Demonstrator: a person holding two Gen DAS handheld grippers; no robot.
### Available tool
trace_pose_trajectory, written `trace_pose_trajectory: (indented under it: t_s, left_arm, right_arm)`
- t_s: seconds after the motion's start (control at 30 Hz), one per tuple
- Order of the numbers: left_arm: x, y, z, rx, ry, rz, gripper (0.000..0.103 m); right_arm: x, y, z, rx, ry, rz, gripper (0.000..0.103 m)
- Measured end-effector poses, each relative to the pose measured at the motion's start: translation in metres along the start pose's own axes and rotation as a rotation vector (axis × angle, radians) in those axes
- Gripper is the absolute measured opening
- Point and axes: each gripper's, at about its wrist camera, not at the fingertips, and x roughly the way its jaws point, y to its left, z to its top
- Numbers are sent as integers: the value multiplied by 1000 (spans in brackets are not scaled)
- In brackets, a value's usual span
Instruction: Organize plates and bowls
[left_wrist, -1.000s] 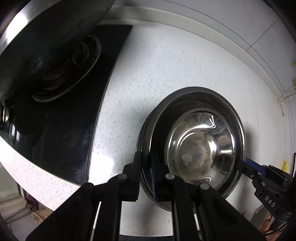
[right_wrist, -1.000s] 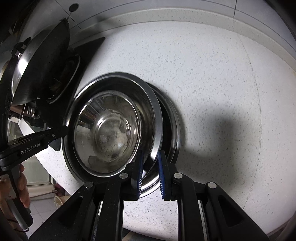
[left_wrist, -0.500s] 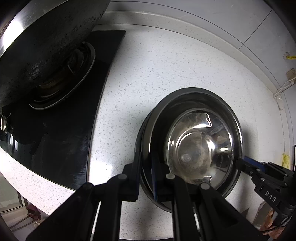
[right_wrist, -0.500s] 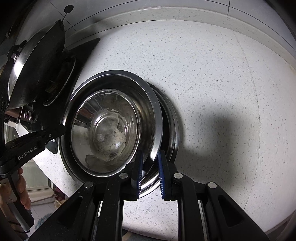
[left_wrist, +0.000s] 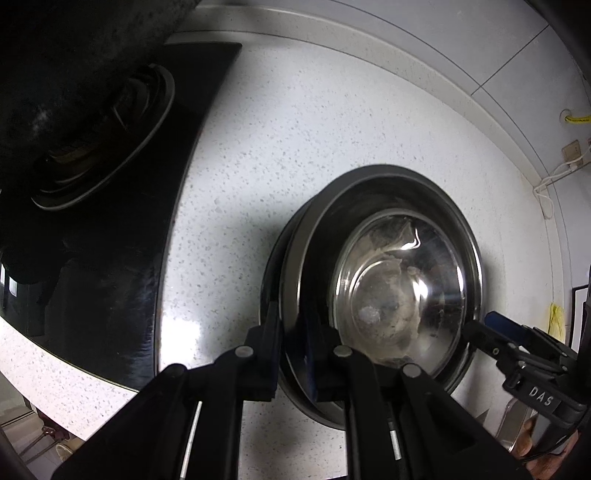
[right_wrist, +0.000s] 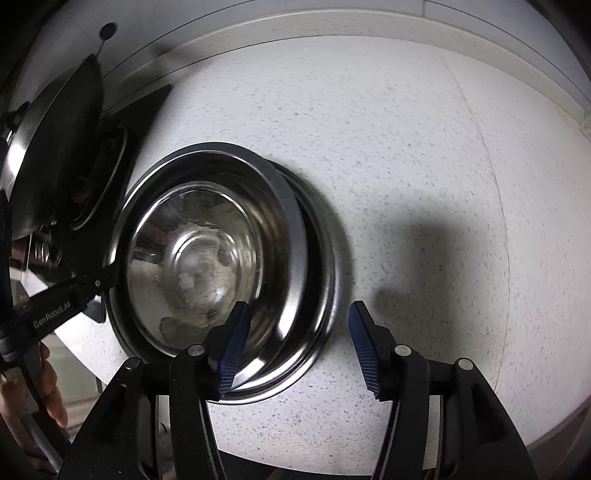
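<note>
On the white speckled countertop, just right of the black glass stove, sits a stack of stainless steel bowls: an upper bowl nested in a wider lower bowl, the upper one shifted toward the stove side so the lower rim shows as a crescent on the right in the right wrist view. Residue or reflections smear the upper bowl's base; cannot tell which

Left gripper: jaws nearly together, pinching the near-left rim of the bowl stack, one finger outside the wall and one inside. Its jaws are just beginning to open, rim still between them and pads still against it. Which of the two rims is pinched cannot be told

Right gripper: jaws opening, blue ribbed pads well apart. They straddle the right rim of both bowls; the left pad lies over the inside of the upper bowl, the right pad outside the stack over bare counter. Neither pad presses on metal

Dark wok rests tilted over the burner on the stove. A person's fingers wrap the left gripper's handle at lower left of the right wrist view. White cable runs along the tiled wall at far right
</note>
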Motion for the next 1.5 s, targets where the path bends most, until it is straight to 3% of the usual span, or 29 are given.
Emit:
trace_pose_trajectory:
  t_s: [0.07,0.1,0.2,0.27,0.33,0.47,0.6,0.77,1.03,1.33,1.5]
  left_arm:
    - [-1,1,-1,-1,-3,-5,15]
    - [-1,1,-1,1,-5,-1,26]
    - [-11,0,-6,5,-59,40,43]
    - [-24,0,-10,1,-105,39,51]
    - [-39,-1,-17,-1,-158,45,51]
    - [-84,-9,-45,4,-309,67,63]
    - [-138,-25,-97,30,-507,69,64]
    - [-182,-44,-166,47,-627,54,65]
    - [-245,-69,-243,141,-711,101,65]
    - [-302,-47,-303,195,-786,162,65]
    - [-318,-11,-330,173,-774,104,65]
  right_arm:
    - [-4,-3,-2,13,-15,-5,53]
    - [-7,-5,-3,17,-24,-9,57]
    - [-19,-11,-11,24,-58,-11,78]
    - [-30,-17,-19,31,-93,-11,84]
    - [-43,-24,-30,37,-128,-26,95]
    - [-76,-36,-62,28,-207,-43,97]
    - [-107,-47,-101,23,-279,-49,101]
    - [-140,-69,-155,74,-368,-36,101]
    - [-191,-83,-222,190,-524,54,102]
    - [-244,-51,-295,216,-696,-56,102]
    - [-263,-18,-330,230,-764,-93,102]
